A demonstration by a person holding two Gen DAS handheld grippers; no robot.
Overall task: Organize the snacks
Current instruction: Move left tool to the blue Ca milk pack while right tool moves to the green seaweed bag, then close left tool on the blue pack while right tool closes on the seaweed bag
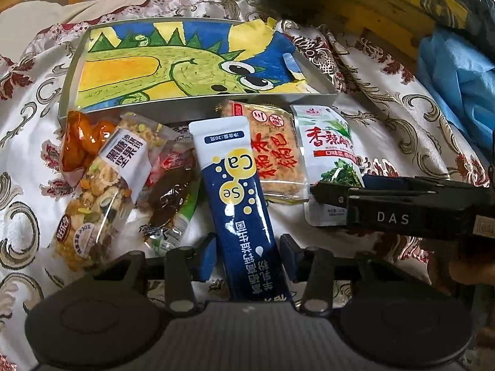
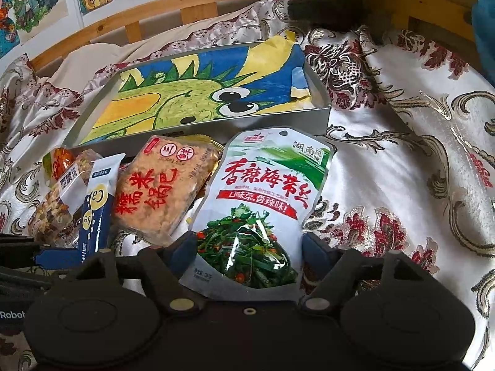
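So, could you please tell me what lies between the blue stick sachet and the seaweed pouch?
The orange rice-crust snack pack lies between the blue stick sachet and the seaweed pouch, clearest in the left wrist view.

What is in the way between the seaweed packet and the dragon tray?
Nothing visible. The white and green seaweed snack packet lies between the right claw's fingers, just in front of the shallow grey tray, whose low front wall is the only thing to clear.

Six snack packets (image 1: 235, 185), one tray (image 1: 71, 89).

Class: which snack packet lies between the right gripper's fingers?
The white seaweed packet, printed with green shreds; the other packets lie left of it, outside the right gripper.
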